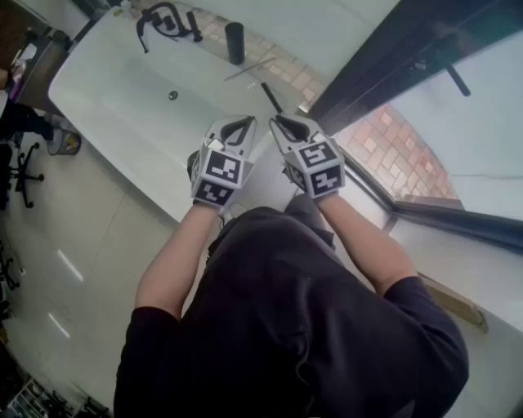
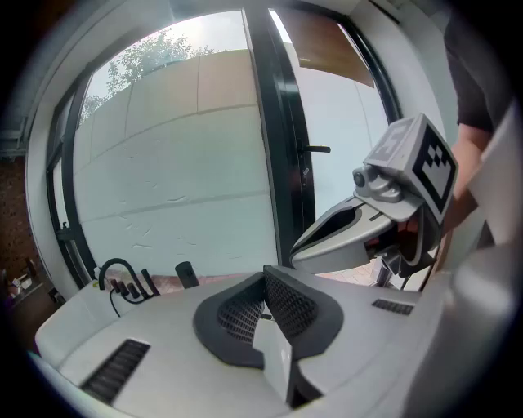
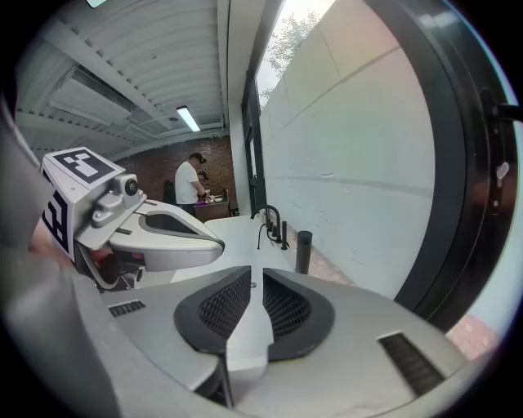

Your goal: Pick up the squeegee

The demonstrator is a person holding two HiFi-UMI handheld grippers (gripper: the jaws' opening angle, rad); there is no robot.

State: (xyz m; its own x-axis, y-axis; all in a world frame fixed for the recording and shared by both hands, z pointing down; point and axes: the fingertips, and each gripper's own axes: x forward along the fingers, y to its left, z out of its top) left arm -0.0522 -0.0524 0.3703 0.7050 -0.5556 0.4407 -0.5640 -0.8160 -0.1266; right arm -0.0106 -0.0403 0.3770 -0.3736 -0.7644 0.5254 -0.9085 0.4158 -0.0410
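Note:
The squeegee lies on the tiled ledge behind the white bathtub, showing a black handle and a thin pale blade. Both grippers hover side by side just short of it, tips pointing toward it. My left gripper is shut with nothing between its pads. My right gripper is shut and empty too, its tips a little below the handle's near end. Each gripper view shows the other gripper beside it: the right gripper and the left gripper. The jaws hide the squeegee in both gripper views.
A black faucet with a hose and a black cylinder stand at the tub's far end. A black-framed window runs along the right, above a brick sill. A person stands far off beyond the tub.

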